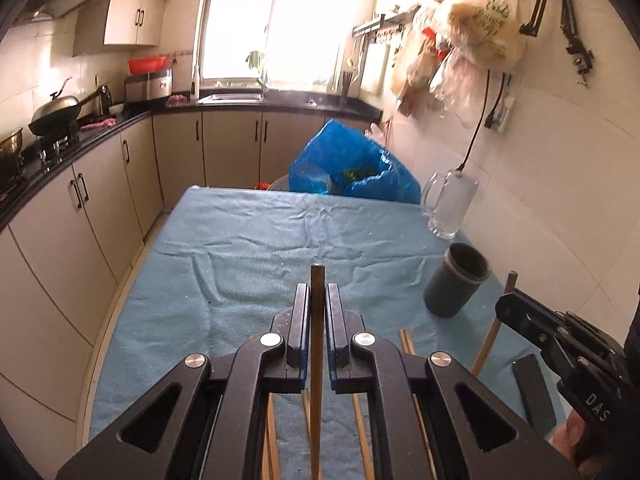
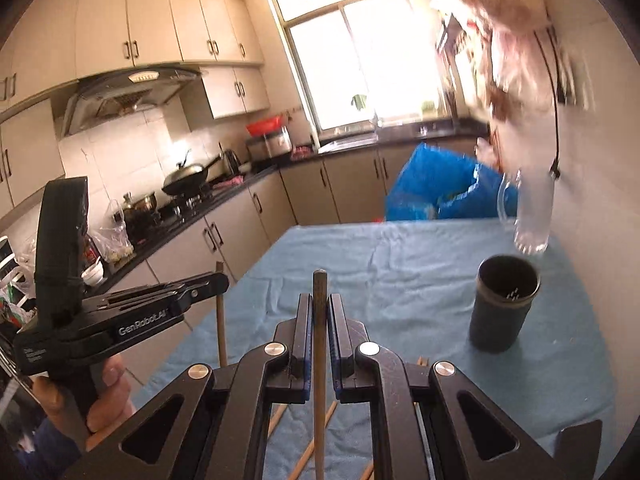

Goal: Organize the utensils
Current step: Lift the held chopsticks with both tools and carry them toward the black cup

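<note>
Both grippers are each pinching 1 chopstick upright: left gripper [image 1: 318, 312] is clamping the left chopstick [image 1: 317, 292], right gripper [image 2: 320, 320] is clamping the right chopstick [image 2: 319, 300]. The dark cup [image 2: 505, 304] is sitting ahead-right on the blue cloth [image 1: 240, 248], spare chopsticks [image 1: 406, 340] lying underneath.

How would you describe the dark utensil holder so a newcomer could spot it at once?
Start at the table with the blue cloth and go to its right side, by the tiled wall. There stands a dark grey cylindrical cup, upright and open-topped. The clear glass mug behind it is see-through with a handle; this one is opaque, with no handle.
</note>
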Demonstrator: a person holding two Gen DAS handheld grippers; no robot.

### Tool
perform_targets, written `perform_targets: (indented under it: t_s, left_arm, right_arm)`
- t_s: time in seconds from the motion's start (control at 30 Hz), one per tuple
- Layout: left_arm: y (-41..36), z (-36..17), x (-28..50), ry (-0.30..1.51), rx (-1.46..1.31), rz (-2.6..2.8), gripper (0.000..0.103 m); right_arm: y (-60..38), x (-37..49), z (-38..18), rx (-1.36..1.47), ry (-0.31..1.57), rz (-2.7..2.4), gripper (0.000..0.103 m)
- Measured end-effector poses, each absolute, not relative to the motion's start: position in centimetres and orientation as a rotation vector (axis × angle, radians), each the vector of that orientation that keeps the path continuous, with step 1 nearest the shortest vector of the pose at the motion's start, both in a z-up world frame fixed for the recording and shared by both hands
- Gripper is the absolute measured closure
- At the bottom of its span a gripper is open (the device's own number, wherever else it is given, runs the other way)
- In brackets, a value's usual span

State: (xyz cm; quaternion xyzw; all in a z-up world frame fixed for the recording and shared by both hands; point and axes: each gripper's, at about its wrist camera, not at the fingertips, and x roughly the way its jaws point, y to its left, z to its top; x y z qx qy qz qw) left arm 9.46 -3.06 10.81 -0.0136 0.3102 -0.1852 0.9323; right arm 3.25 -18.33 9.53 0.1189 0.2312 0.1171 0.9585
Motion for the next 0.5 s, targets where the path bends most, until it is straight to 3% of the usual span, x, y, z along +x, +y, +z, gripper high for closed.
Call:
perform_targets:
  t_s: [0.5]
  left_arm:
    - [-3.5,12.8,7.0,0.604,-0.005,-0.411,0.096]
  right_arm:
    - [-18.7,1.4,10.1,0.215,0.407,0.231,0.095]
